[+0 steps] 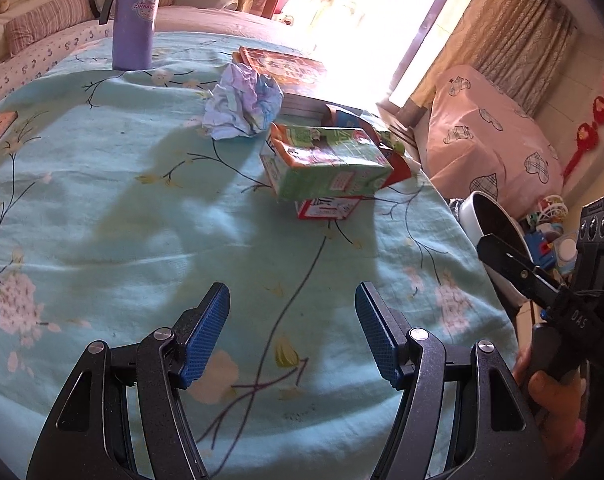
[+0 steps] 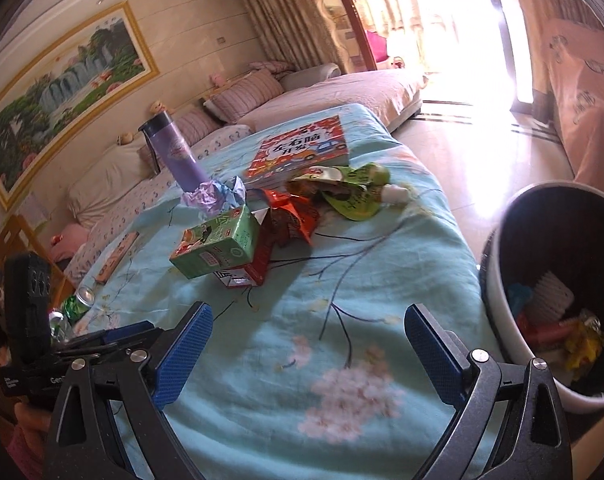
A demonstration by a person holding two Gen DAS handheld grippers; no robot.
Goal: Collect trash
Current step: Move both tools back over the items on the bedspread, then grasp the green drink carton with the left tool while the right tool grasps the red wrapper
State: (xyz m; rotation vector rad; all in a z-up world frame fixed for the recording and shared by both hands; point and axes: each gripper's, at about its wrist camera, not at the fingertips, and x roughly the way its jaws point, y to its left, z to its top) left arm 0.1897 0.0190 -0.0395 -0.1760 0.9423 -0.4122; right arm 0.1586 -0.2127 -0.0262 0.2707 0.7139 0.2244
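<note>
A green drink carton [image 1: 325, 164] lies tilted on a small red-and-white carton [image 1: 327, 208] in the middle of the light-blue floral tablecloth [image 1: 102, 220]. Behind them sits a crumpled pale-blue paper ball [image 1: 242, 104]. The right wrist view also shows an orange-red wrapper [image 2: 292, 216] and a green pouch [image 2: 349, 192] beside the green carton [image 2: 216, 246]. My left gripper [image 1: 292, 308] hovers open and empty over the cloth, short of the cartons. My right gripper [image 2: 309, 320] is open and empty too, near the table's right edge.
A round waste bin [image 2: 497, 320] with several pieces of trash inside stands on the floor just right of the table. A picture book [image 2: 302, 152] and a tall purple bottle [image 2: 178, 152] are at the far end. Cans and a glass jar [image 2: 76, 304] sit at the left edge.
</note>
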